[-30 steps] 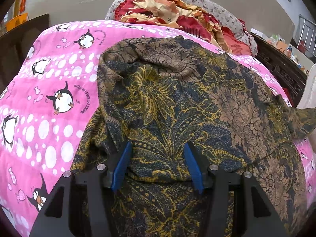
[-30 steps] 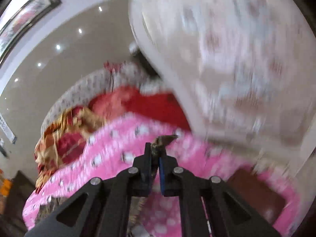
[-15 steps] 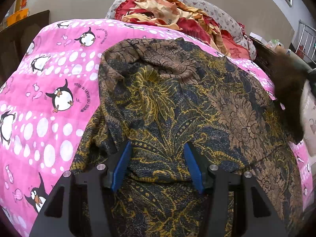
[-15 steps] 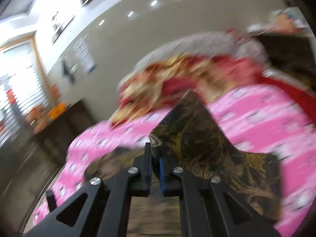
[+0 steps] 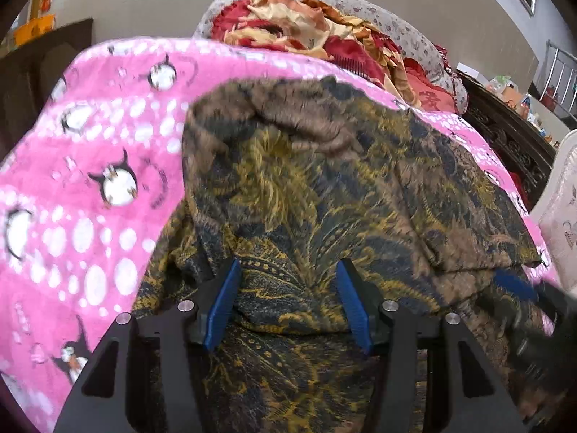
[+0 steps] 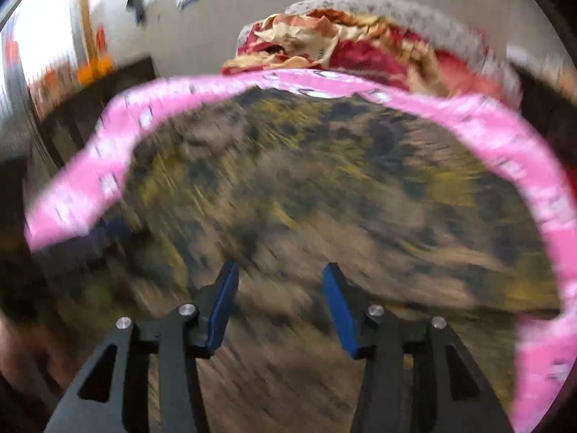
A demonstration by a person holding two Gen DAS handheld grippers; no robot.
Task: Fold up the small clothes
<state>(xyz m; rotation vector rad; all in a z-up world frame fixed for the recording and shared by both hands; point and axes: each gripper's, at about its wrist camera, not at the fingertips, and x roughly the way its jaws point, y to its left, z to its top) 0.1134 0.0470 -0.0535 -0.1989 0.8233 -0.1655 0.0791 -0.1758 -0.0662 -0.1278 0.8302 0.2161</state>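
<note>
Both tools gape empty over the dark gold-patterned floral cloth garment, its length toward twelve o'clock: left tool, right tool.

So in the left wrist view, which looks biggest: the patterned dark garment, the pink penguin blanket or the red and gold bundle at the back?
1. patterned dark garment, filling most of the view
2. pink penguin blanket
3. red and gold bundle, smallest

The garment lies nearest the camera and covers part of the blanket, so real sizes may differ.

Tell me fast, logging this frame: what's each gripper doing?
Left gripper: open, empty, over the patterned garment.
Right gripper: open, holding nothing.
</note>
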